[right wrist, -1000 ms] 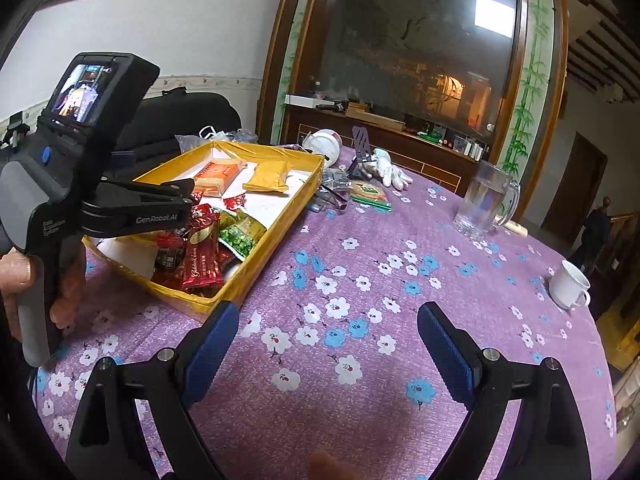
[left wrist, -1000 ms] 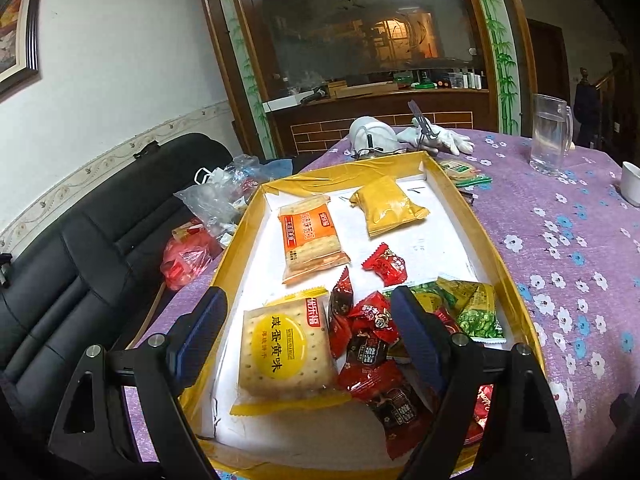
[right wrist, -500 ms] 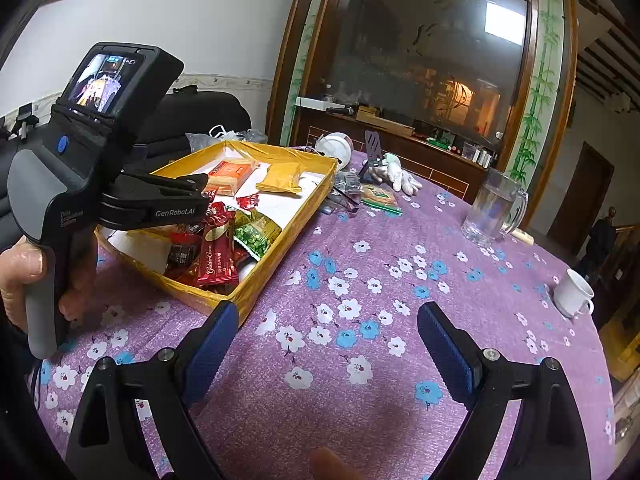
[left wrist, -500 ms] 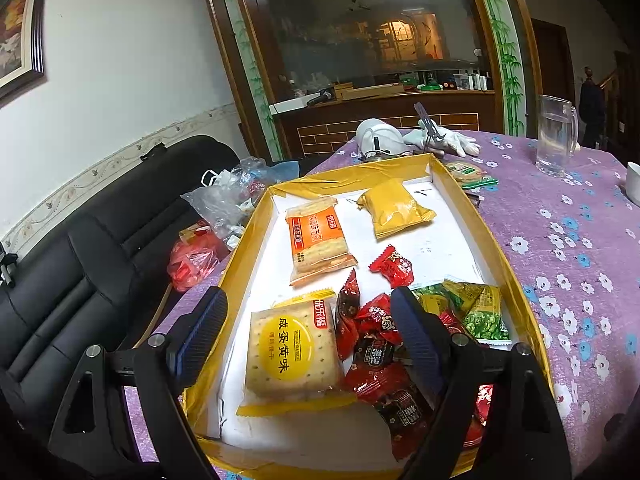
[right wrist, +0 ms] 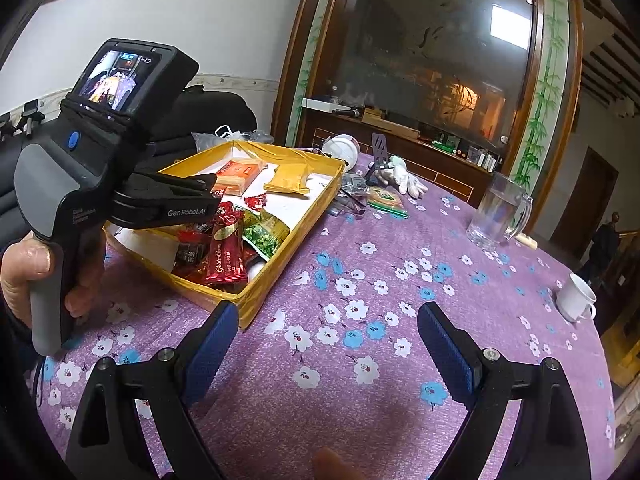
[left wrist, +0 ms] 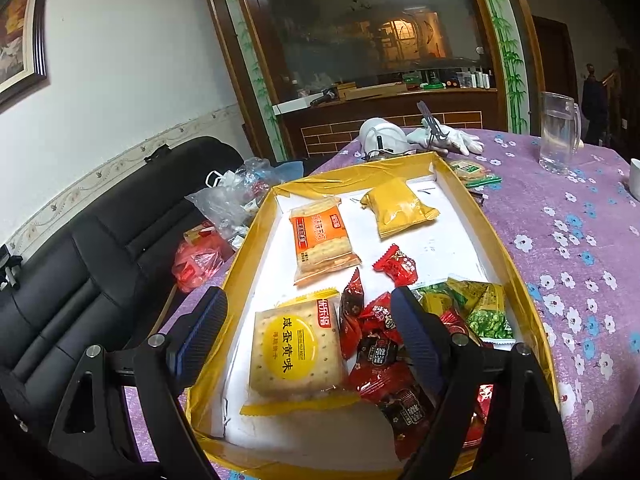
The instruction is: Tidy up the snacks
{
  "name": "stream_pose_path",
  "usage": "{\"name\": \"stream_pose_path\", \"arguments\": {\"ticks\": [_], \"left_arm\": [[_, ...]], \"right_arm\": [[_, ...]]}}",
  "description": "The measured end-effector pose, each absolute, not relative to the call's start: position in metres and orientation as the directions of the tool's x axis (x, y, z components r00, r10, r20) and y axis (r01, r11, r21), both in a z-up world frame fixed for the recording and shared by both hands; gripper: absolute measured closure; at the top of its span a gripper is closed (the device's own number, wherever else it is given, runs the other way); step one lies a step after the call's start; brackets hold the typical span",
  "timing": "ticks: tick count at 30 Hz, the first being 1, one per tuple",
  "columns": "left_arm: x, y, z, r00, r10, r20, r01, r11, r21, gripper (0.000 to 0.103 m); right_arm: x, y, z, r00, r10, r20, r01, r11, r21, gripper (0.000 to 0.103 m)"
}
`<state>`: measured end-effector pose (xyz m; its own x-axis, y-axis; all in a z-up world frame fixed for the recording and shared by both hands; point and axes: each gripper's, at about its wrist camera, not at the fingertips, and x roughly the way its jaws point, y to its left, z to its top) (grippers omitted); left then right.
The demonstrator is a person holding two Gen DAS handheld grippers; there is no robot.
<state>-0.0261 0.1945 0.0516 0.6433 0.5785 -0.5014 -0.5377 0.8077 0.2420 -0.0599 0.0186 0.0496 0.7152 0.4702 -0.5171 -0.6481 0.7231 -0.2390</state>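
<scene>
Inside yellow-rimmed tray (left wrist: 490, 236): cracker packs (left wrist: 296, 350), red candies (left wrist: 382, 372), green pea packets (left wrist: 486, 314).

Right gripper (right wrist: 328, 344) jaws wide apart, nothing between them, over purple flowered tablecloth (right wrist: 400, 280). Left gripper (right wrist: 192, 200), gripped by a hand (right wrist: 28, 276), reaches over yellow tray (right wrist: 276, 268) of snack packets (right wrist: 226, 256). Glass mug (right wrist: 498, 216) and white cup (right wrist: 576, 298) stand well apart to the right.

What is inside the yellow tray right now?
The yellow tray holds two cracker packs, a yellow pouch, a loose red candy, green pea packets and piled red packets. Whatever lies under that pile is covered.
</scene>
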Motion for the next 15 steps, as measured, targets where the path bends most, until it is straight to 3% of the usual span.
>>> {"name": "stream_pose_path", "arguments": {"ticks": [15], "left_arm": [[-0.038,0.194,0.061,0.701,0.549,-0.455,-0.533,0.827,0.177,0.019]], "right_arm": [[-0.058,0.017,0.049,0.718,0.461,-0.522,-0.64,0.733,-0.233,0.011]]}}
